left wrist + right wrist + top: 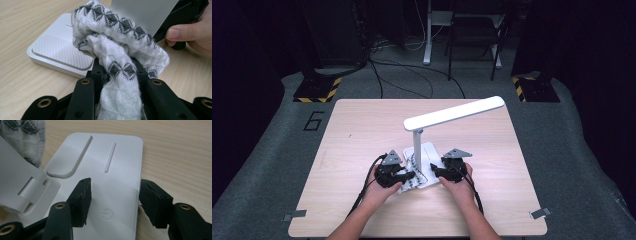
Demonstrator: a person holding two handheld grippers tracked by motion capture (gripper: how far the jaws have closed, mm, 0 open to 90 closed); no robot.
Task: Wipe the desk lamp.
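A white cloth with a grey diamond pattern [117,32] lies bunched against the lamp's upright post [142,12], and my left gripper [117,72] is shut on one twisted end of it. In the high view the left gripper [411,175] sits at the left of the white lamp base [428,150], with the cloth [409,184] under it. My right gripper [115,187] stands open low over the base [120,157]. One jaw rests on the base's top, the other just off its edge, with the power symbol [107,214] between them.
The lamp's long white head [454,113] reaches out to the right above the wooden table [362,130]. A ribbed pad [67,157] is set into the base. The post's hinge [27,187] is close to the right gripper's left jaw. Cables trail from both grippers toward the table's near edge.
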